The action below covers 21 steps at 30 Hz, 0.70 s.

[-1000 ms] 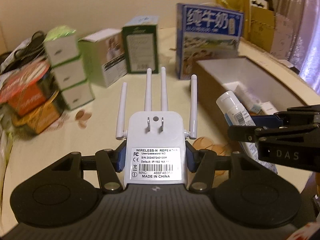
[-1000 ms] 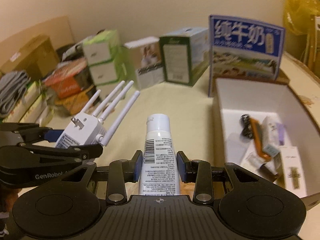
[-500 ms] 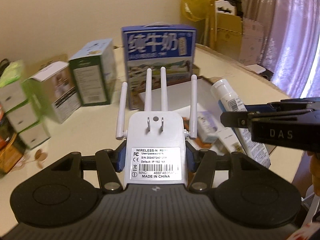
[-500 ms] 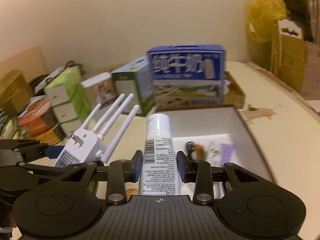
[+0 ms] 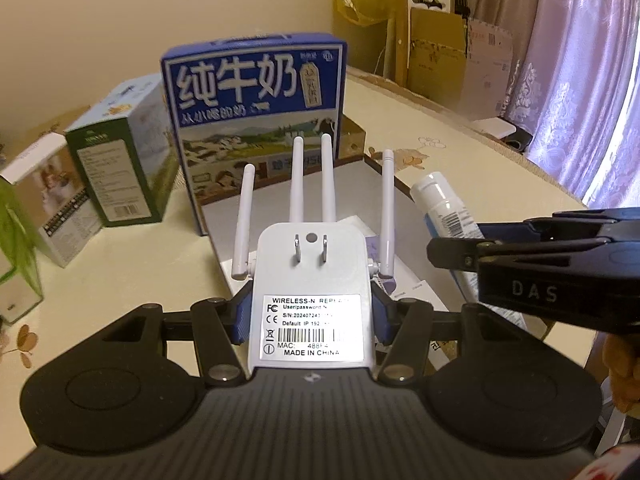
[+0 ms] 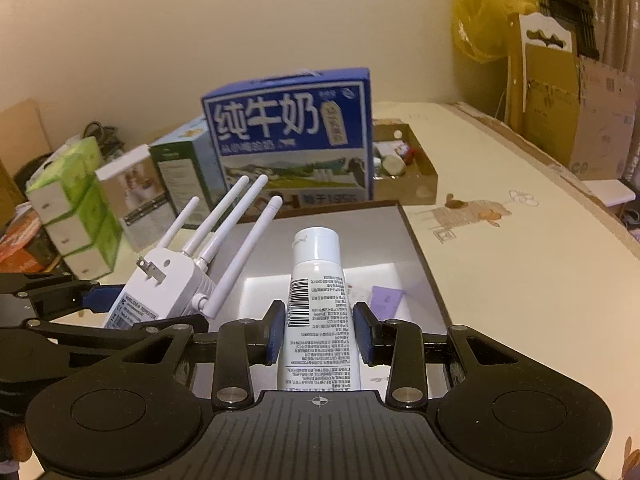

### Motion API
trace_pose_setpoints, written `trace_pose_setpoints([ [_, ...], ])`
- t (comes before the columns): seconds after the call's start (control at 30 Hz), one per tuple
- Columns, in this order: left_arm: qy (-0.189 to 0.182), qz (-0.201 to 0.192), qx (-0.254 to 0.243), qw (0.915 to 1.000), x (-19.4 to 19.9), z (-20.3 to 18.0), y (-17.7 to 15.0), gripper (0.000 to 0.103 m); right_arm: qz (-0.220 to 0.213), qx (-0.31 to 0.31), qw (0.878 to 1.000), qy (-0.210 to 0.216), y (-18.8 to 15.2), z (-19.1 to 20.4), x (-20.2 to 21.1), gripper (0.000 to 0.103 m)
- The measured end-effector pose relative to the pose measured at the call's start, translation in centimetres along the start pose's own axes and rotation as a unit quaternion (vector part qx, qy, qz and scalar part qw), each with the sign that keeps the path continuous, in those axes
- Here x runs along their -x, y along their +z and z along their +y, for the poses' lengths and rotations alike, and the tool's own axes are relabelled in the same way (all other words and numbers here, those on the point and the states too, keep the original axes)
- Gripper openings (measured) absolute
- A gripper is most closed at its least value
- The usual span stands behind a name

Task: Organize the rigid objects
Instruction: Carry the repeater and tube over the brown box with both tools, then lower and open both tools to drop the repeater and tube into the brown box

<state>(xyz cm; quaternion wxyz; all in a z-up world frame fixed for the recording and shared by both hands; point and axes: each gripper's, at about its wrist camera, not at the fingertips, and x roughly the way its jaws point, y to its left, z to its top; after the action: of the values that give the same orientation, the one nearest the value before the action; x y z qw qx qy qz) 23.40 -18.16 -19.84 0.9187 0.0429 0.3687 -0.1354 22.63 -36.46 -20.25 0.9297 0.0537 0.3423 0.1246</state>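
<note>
Cream-coloured and printed with small flowers, the desk (image 6: 500,264) carries an open cardboard box (image 6: 420,248) whose white floor is lit and already holds a purple packet (image 6: 386,299) and other small items. Directly behind the box a blue milk carton (image 6: 292,136) is stood, with a green-sided box (image 5: 120,176) and a stack of tissue packs (image 6: 72,204) to the left of the open box.

A white wireless repeater (image 5: 312,300) is gripped by the left gripper (image 5: 310,316), the jaws closed on its sides, plug prongs up and four antennas (image 5: 308,176) pointed toward the milk carton. It is held above the near-left part of the box. A white tube (image 6: 318,312) is clamped in the right gripper (image 6: 318,334), cap forward, over the near middle of the box.

Both loads are judged to be at the release stage, and the risks come from crowding. The two grippers are close beside each other above the box, so a collision is possible if both are lowered together. The long antennas could be caught on the box's far wall or against the milk carton, and the repeater might be tipped onto its prongs. The tube, being round, may roll once it is let go, or be dropped onto the purple packet and left askew.
</note>
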Motion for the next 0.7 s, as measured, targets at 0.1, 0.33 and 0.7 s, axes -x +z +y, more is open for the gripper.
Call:
trace_pose_setpoints([
  [0.1,-0.001,0.014,0.005,0.9999,-1.7,-0.3,0.4,0.052,0.012,-0.006,1.000,-0.002,0.3,-0.9,-1.5,0.034],
  [0.33,0.010,0.040,0.013,0.9991,-5.2,-0.1,1.0,0.052,0.035,-0.008,0.999,-0.007,0.7,-2.2,-4.8,0.034],
  [0.7,0.018,0.081,0.026,0.9962,-10.1,1.2,1.3,0.052,0.068,-0.026,0.997,-0.004,0.8,-3.2,-8.7,0.034],
])
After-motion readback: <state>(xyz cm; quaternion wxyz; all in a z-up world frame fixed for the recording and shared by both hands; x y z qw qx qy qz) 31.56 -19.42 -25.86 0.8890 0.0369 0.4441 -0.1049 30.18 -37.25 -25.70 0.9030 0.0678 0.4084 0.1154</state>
